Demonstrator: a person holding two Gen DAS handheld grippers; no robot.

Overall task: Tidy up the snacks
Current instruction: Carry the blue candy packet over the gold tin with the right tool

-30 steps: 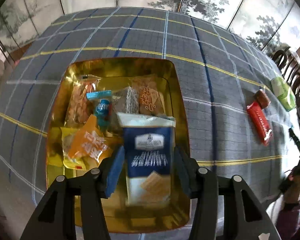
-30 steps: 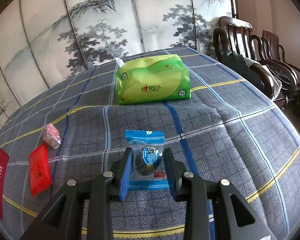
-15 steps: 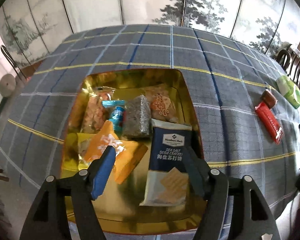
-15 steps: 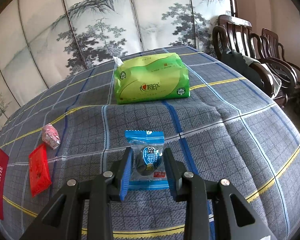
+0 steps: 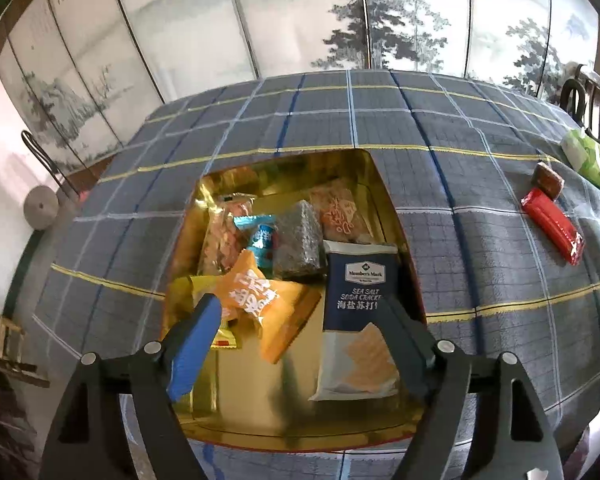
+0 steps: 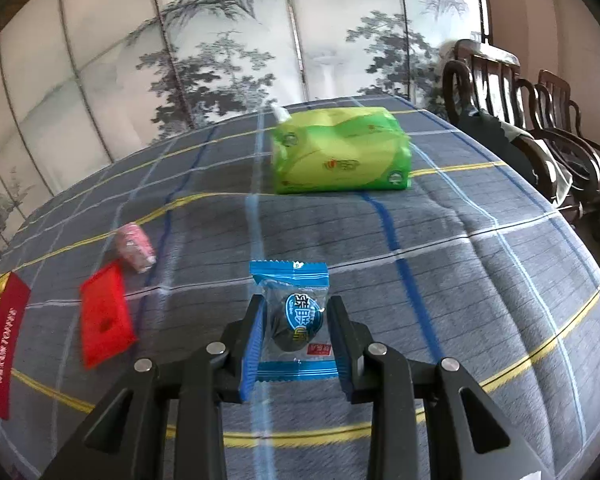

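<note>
Right tool clamps the blue snack packet; left tool gapes wide above the gold tin.

The tablecloth was grey plaid with blue, white and yellow lines; the tin gold; the tissue pack bright green.

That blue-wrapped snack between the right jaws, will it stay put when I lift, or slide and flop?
The blue-wrapped snack looks like glossy film around a dark round core, so it is probably slippery and could rotate. The right gripper pinches it at that core, likely firm. Its flat crimped ends will probably flop. It seems light.
</note>
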